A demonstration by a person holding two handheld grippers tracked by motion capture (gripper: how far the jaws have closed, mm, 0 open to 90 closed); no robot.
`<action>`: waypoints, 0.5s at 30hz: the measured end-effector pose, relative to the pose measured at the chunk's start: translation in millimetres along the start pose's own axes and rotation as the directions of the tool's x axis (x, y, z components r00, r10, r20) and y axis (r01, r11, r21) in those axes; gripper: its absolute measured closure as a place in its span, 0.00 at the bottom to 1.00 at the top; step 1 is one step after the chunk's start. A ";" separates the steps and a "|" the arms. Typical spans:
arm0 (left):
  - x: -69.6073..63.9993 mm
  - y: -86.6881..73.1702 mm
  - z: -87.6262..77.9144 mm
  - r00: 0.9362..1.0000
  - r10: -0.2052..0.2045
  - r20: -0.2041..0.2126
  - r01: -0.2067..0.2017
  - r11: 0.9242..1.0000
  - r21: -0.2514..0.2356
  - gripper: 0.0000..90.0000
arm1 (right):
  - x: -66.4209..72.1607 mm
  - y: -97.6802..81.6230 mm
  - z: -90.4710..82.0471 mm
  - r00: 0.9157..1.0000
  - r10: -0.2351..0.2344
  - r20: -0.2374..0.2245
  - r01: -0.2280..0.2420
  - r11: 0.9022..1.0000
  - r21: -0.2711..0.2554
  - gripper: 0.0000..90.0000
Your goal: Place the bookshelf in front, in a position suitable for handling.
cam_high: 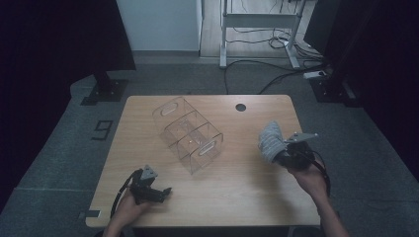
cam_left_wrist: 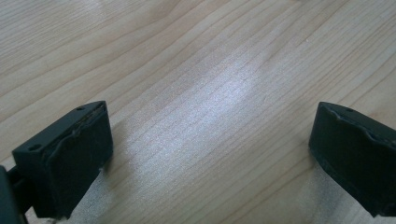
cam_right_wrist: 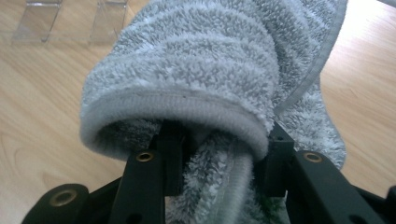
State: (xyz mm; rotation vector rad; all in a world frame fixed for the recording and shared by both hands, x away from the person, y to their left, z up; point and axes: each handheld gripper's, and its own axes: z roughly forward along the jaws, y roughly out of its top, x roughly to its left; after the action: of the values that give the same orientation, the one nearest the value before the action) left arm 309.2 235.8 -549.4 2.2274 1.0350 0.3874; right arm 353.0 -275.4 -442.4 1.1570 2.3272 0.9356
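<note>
A rolled grey fluffy towel [cam_high: 271, 140] is held above the right side of the wooden table [cam_high: 247, 197], with my right gripper [cam_high: 280, 154] shut on it. In the right gripper view the towel [cam_right_wrist: 201, 70] bulges over both black jaws of the right gripper [cam_right_wrist: 219, 140], and its folded edge is pinched between them. A clear plastic organiser box [cam_high: 190, 134] with dividers and handle slots stands at the table's middle, and its edge [cam_right_wrist: 42, 18] lies beyond the towel. My left gripper [cam_high: 162, 191] rests near the front left edge. The left gripper [cam_left_wrist: 210, 154] is open over bare wood [cam_left_wrist: 210, 70].
A round cable hole [cam_high: 240, 107] sits at the table's far edge. Beyond the table are a white desk frame [cam_high: 259, 29], floor cables [cam_high: 276, 74] and a dark stand base [cam_high: 104, 91] at the far left. Bare wood lies between the box and both grippers.
</note>
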 end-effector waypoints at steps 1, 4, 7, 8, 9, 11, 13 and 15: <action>0.0 0.0 0.0 1.000 0.000 0.000 0.000 1.000 0.000 0.00 | -0.2 -2.8 -3.0 1.000 0.000 0.004 0.000 1.000 0.000 0.67; -0.1 0.0 0.0 1.000 -0.001 0.000 0.001 1.000 0.000 0.00 | -0.9 -8.4 -9.1 1.000 0.001 0.006 -0.001 1.000 0.003 0.67; -0.1 0.0 0.0 1.000 -0.001 0.000 0.001 1.000 0.000 0.00 | -1.5 -16.2 -17.7 1.000 0.004 0.014 -0.004 1.000 -0.004 0.67; -0.1 0.0 0.0 1.000 -0.001 0.000 0.001 1.000 0.000 0.00 | -1.5 -18.5 -20.7 1.000 0.006 0.015 -0.005 1.000 -0.004 0.67; -0.1 0.0 0.0 1.000 -0.001 -0.001 0.001 1.000 0.000 0.00 | -1.5 -20.6 -23.6 1.000 0.005 0.017 -0.005 1.000 -0.004 0.67; -0.1 0.0 0.0 1.000 -0.001 -0.001 0.001 1.000 0.000 0.00 | -0.9 -24.4 -28.4 1.000 0.005 0.022 -0.005 1.000 -0.006 0.67; -0.2 0.0 0.0 1.000 -0.001 -0.001 0.001 1.000 0.000 0.00 | -0.1 -27.7 -32.1 1.000 0.005 0.022 -0.005 1.000 -0.007 0.66; -0.2 0.1 0.0 1.000 -0.001 -0.001 0.001 1.000 0.001 0.00 | 1.5 -31.6 -33.1 1.000 0.010 0.019 -0.009 1.000 -0.013 0.67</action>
State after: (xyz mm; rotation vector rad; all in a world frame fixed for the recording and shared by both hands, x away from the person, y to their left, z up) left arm 309.1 235.7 -549.3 2.2271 1.0376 0.3878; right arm 315.2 -301.1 -441.3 1.1680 2.2991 0.9373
